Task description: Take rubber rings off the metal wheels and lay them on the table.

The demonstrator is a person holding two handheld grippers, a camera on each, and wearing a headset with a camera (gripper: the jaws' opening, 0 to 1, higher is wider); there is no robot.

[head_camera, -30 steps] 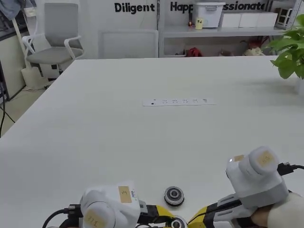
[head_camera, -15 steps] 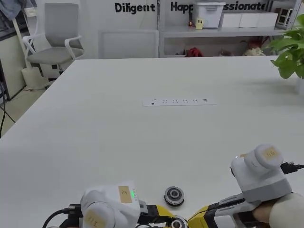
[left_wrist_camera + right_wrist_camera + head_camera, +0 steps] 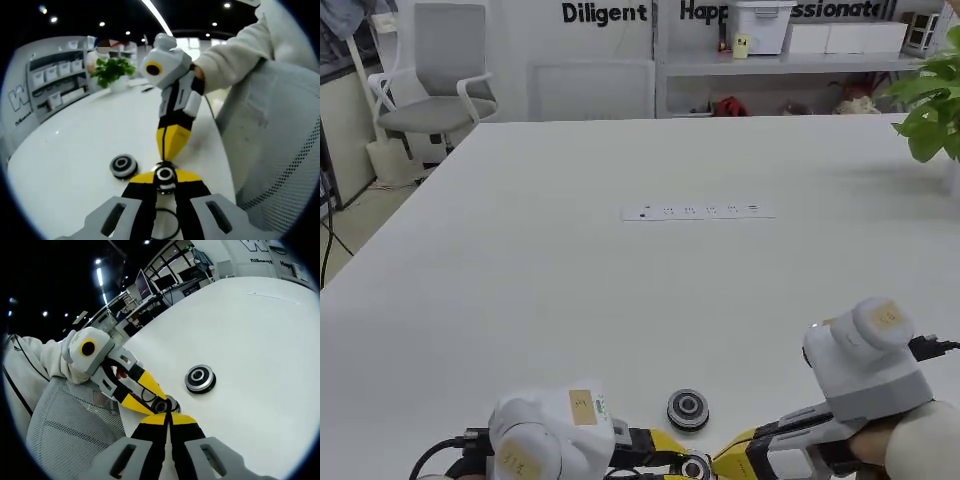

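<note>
Left gripper [image 3: 165,178] clamps small metal wheel [image 3: 165,173] over desk's [image 3: 620,300] near edge | right gripper [image 3: 168,416] pinched closed at its rim | rubber ring likely thin, stretchy: grab outer edge, peel.

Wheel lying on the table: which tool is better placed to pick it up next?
Right, probably. The left tool is shut on another small wheel; the right tool carries no wheel, and the table wheel lies just ahead of it.
</note>
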